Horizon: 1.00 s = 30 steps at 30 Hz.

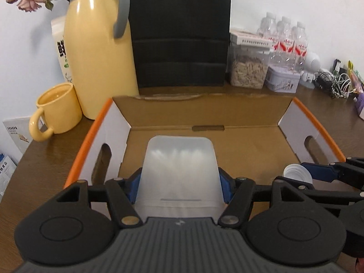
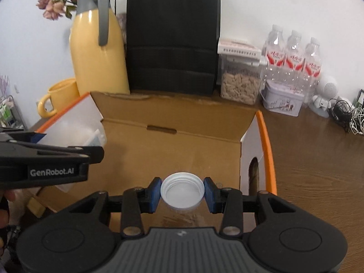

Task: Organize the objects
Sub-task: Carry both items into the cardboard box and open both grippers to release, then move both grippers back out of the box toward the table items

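Observation:
My left gripper [image 1: 179,186] is shut on a translucent white plastic container [image 1: 179,170] and holds it over the open cardboard box [image 1: 238,145] with orange-edged white sides. My right gripper [image 2: 182,193] is shut on a white screw lid [image 2: 182,192], its open side facing the camera, above the box floor [image 2: 193,145]. In the left wrist view the lid [image 1: 297,174] and the right gripper show at the right. In the right wrist view the container [image 2: 75,129] and the left gripper show at the left.
Behind the box stand a yellow thermos jug [image 1: 97,52], a yellow mug [image 1: 56,109], a black paper bag [image 1: 182,34], a clear jar of seeds [image 1: 249,68], a small tin [image 1: 282,79], three water bottles [image 1: 284,41] and tangled cables [image 1: 336,84]. Brown wooden table [image 2: 318,170].

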Motion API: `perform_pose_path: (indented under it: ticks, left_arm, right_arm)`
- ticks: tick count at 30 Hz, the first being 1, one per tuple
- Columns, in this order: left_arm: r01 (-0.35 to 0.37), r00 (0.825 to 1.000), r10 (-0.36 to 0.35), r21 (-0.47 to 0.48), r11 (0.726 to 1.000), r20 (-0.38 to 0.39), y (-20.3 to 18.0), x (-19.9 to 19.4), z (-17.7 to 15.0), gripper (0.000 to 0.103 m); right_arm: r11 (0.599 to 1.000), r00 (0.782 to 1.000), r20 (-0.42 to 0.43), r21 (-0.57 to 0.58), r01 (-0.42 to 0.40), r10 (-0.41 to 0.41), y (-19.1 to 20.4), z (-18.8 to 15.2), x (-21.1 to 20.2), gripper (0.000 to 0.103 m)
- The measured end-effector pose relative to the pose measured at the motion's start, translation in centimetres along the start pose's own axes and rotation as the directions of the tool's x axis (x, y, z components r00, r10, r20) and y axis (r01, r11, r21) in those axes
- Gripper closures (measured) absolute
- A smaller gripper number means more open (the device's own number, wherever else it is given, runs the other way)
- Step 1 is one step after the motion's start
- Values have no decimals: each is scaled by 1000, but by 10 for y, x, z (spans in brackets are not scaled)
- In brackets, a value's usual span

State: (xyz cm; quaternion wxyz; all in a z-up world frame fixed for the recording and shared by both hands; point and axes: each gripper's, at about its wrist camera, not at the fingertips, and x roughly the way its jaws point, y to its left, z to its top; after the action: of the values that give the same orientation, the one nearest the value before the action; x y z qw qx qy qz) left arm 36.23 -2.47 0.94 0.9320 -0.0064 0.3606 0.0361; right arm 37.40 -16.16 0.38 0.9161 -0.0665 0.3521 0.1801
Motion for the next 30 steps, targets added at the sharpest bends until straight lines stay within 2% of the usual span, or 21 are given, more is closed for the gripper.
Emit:
perform_pose_path:
  ticks: [2,3,4,5,6,9,10,11,15,16,24,30]
  left_arm:
    - [-3,1000,3,0,1000,0,1,2,-2,35]
    - [-8,1000,8,-3,1000,7,1,2,-2,29]
    - [-18,1000,18,-6,1000,18,1,1,-3,18]
    - [-25,999,25,-8,1000,36,2,-2,-4,12]
    - [-30,998,30,-7,1000,58,2,-5,-3,4]
    - [-33,991,32,5,999,131,2,-18,-5,0]
    - [-34,989,33,8,999,148,1,-23,-5,0]
    - [-37,986,35,8,999,161,2,-27,-6,0]
    - [-42,981,41,5,999,191,3,-42,-7,0]
    - [-48,979,47,2,999,197,3,-45,-8,0]
    - [-77,965,75,-3,997,251,10,-84,-17,0]
    - [-66,960,60,11,998,274,17,-124,-35,0]
  right_arm:
    - [1000,1000,-11,-12,9,-10,1,-2,5,64]
    - [1000,1000,-15,-16,14,-14,1,-4,7,62]
    - [1000,1000,-18,-15,14,-14,1,-5,9,55]
    - [1000,1000,-17,-12,12,-12,0,-6,9,47]
    - [1000,1000,-11,-12,5,-5,0,-6,9,45]
    - [1000,1000,11,-14,-22,22,2,-8,4,29]
    - [999,999,21,-19,-26,26,3,-8,2,15]
    - [999,999,32,-25,-19,20,5,-8,-2,6]
    - [999,998,65,-44,-11,14,11,-9,-15,3]
    - [999,997,71,-44,-13,16,12,-9,-18,0]
    - [998,990,140,-55,17,-9,16,-14,-56,0]
    - [999,979,205,-49,12,-2,17,-28,-103,0]
